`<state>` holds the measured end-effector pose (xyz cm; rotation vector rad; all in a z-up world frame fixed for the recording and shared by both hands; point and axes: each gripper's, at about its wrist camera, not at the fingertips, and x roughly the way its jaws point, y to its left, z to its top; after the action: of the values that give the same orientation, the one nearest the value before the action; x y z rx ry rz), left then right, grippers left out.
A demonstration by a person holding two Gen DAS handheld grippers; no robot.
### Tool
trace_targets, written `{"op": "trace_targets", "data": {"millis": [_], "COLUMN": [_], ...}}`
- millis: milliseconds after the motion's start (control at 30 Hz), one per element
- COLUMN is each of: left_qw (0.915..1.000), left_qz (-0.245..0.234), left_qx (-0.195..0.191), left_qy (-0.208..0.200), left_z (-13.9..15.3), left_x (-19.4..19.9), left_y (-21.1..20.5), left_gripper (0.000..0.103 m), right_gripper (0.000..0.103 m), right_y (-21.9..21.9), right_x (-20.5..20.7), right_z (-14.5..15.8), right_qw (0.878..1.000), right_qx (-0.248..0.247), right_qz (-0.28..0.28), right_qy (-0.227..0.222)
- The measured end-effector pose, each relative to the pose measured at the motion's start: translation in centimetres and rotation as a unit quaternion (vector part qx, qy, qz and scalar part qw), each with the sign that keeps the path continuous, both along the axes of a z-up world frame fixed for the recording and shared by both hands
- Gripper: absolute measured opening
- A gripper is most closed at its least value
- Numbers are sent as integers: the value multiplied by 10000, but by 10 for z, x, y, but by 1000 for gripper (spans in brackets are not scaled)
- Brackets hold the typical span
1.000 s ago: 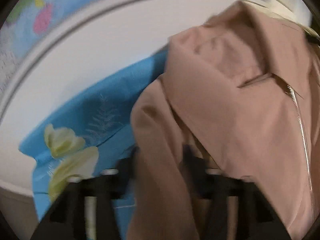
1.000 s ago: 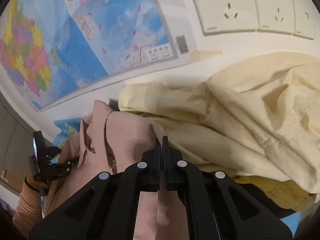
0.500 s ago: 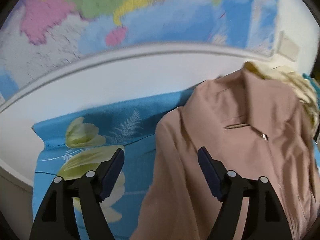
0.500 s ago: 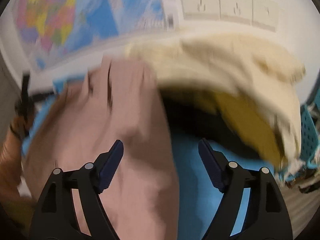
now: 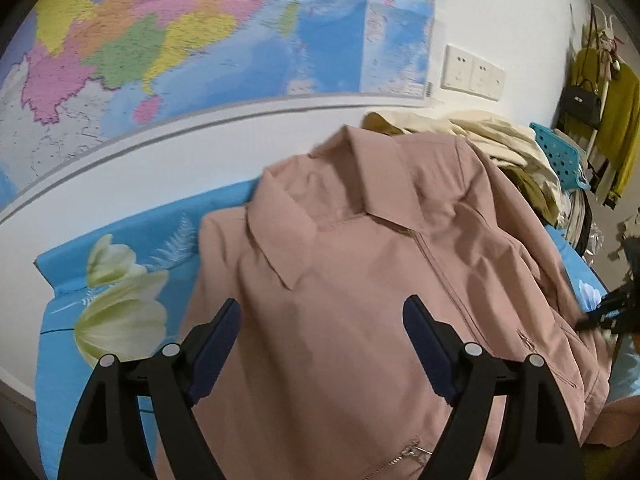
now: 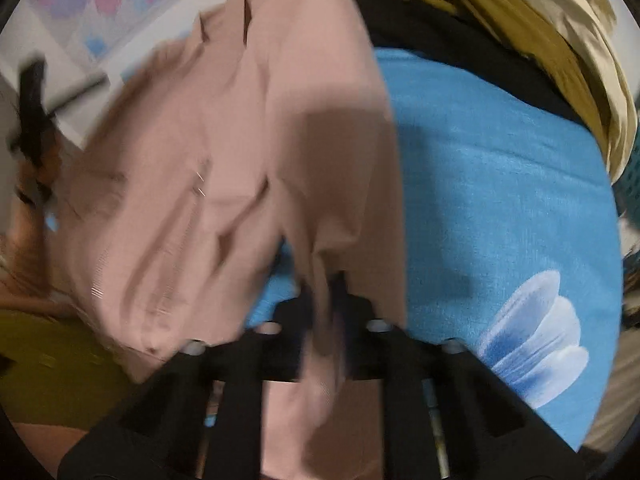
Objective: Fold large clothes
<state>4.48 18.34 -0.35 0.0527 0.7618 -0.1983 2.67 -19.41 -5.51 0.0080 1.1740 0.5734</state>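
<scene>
A dusty-pink zip jacket with a collar lies front up on a blue flowered sheet. My left gripper is open and empty, hovering above the jacket's chest. In the right wrist view, which is blurred, the jacket spreads to the left and my right gripper is shut on a fold of its edge, just above the sheet. The right gripper also shows at the far right of the left wrist view.
A heap of cream and olive clothes lies behind the jacket by the wall, and it also shows in the right wrist view. A wall map, sockets, a teal basket and hanging clothes stand around.
My left gripper let go of the jacket, opened and drew back. My right gripper opened, moved down the jacket's side and has shut on its edge.
</scene>
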Motion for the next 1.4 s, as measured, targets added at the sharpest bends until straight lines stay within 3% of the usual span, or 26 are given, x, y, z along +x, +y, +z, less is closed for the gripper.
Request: {"op": "trace_targets", "data": {"millis": [200, 400, 567, 700, 767, 833, 867, 1000, 1133, 1167, 1267, 1300, 1333, 1400], "left_qw": [9994, 9972, 9943, 9939, 9934, 9934, 9935, 9920, 9894, 9887, 9858, 9853, 9847, 9826], "left_qz": [-316, -631, -878, -896, -908, -906, -899, -1006, -1165, -1189, -1296, -1319, -1347, -1435], "left_qx": [-104, -346, -574, -628, -700, -702, -694, -710, -747, -765, -862, -872, -874, -941], "left_qy": [-35, -179, -205, -134, -53, 51, 95, 277, 440, 491, 626, 651, 670, 714], "left_z": [4, 15, 17, 14, 10, 5, 2, -10, -21, -24, -29, -30, -31, -31], "left_x": [-6, -10, -16, -20, -20, -20, -20, -19, -15, -12, -7, -5, -4, -5], "left_y": [-10, -21, -27, -25, -22, -22, -22, -26, -34, -36, -42, -44, -47, -51], "left_gripper": [80, 80, 81, 81, 81, 81, 81, 81, 81, 81, 81, 81, 81, 81], "right_gripper": [4, 4, 4, 4, 11, 49, 55, 55, 77, 77, 74, 57, 29, 6], "right_y": [-27, 27, 103, 168, 192, 212, 215, 190, 147, 142, 133, 133, 133, 132], "right_x": [1, 15, 57, 89, 107, 119, 121, 120, 89, 83, 64, 62, 59, 53], "right_z": [67, 133, 141, 116, 101, 86, 83, 79, 65, 58, 17, 8, -3, -5], "right_qw": [9950, 9866, 9820, 9793, 9802, 9818, 9837, 9870, 9893, 9899, 9913, 9913, 9910, 9909], "right_qx": [874, 1426, 1524, 1613, 1594, 1473, 1394, 1213, 620, 472, -303, -434, -475, -109], "right_qz": [-287, 275, 839, 1159, 1158, 1192, 1122, 948, 1051, 1084, 1171, 1173, 1239, 1339], "right_qy": [-382, -747, -741, -379, -212, -130, -178, -462, -805, -783, -524, -408, -188, 82]}}
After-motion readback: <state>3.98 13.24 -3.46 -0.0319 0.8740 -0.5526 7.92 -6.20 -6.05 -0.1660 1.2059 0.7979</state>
